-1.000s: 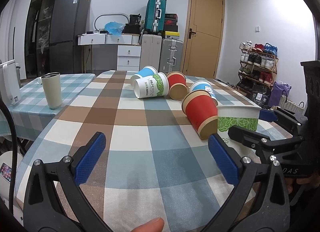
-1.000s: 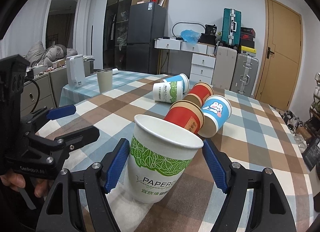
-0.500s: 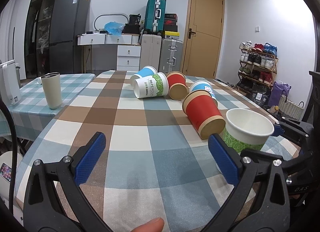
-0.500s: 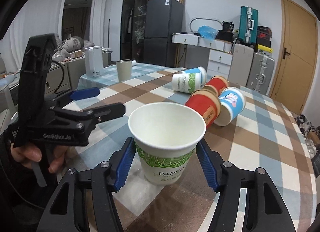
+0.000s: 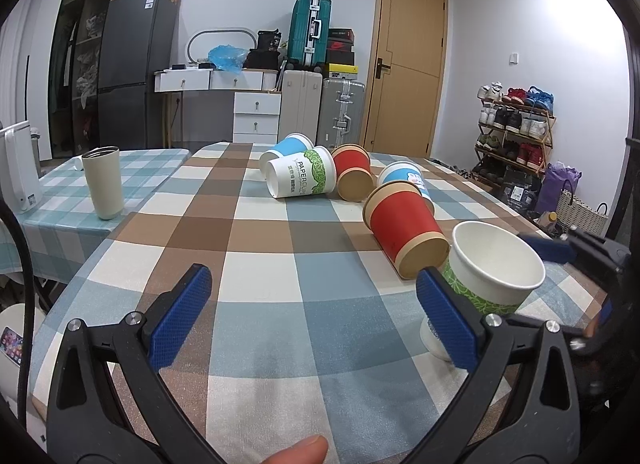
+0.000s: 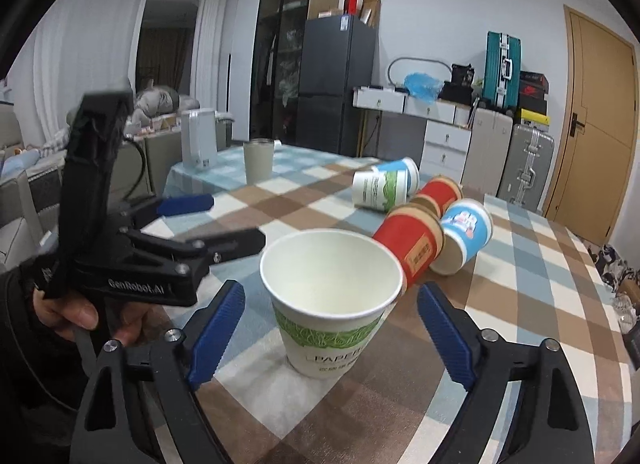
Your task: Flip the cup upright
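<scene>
The right gripper (image 6: 328, 328) stood with its blue pads spread wide, one on either side of the green-leaf paper cup (image 6: 332, 296), and neither pad touched the cup's wall. That cup stood upright on the checked tablecloth (image 6: 520, 304), mouth open to the ceiling, white inside, a green leaf band and the printed word PAPER on its side. Just behind the green-leaf paper cup lay a red cup (image 6: 412, 248) on its side, its brown rim close to the upright cup's lip, and beside that a blue cartoon cup (image 6: 466, 236), also on its side. Farther behind the upright cup lay another red cup (image 6: 440, 193), a second green-leaf cup (image 6: 380, 187) and, half hidden behind it, a blue cup. Off to the left of the green-leaf paper cup, the left gripper (image 5: 316, 320) was also held wide, nothing between its pads but bare cloth, with a fingertip (image 5: 296, 452) showing at the bottom edge of its own view. From that left view the upright cup sat just past the gripper's right pad, at the near right of the table. Well beyond the upright cup, on the neighbouring table, stood a cream tumbler (image 5: 102, 181) and a white appliance (image 5: 18, 171).
</scene>
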Available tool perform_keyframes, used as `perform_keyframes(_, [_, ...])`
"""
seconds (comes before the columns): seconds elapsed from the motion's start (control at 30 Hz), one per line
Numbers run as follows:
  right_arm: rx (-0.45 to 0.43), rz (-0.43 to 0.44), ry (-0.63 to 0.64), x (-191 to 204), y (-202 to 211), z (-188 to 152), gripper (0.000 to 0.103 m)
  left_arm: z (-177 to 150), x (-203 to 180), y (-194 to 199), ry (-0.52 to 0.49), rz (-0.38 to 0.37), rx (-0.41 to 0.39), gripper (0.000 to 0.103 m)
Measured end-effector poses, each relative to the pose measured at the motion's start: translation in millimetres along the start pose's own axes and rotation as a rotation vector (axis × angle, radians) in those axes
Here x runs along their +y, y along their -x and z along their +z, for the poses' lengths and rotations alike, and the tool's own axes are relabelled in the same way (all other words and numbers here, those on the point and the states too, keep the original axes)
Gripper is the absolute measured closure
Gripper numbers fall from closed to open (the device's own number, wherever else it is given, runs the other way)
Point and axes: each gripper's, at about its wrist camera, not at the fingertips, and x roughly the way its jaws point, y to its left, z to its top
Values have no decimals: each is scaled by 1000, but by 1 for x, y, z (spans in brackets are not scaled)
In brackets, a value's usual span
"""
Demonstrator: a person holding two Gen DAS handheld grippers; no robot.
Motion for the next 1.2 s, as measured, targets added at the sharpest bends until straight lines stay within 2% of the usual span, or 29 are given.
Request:
perform_keyframes(0.07, [-13, 1, -16, -7, 4, 1, 3, 0, 0, 0, 1, 1, 0, 1])
perform_keyframes(0.13, [-26, 4, -38, -14, 7, 0, 0, 0, -1, 0, 2, -1, -2, 1])
perform_keyframes(0.5, [-60, 27, -149, -49, 12, -9, 0, 1, -13, 0, -15, -16, -16, 1])
perform_keyframes(1.2, [-60, 33, -161, -51, 13, -12, 0, 0, -19, -8, -46, -35, -10, 1])
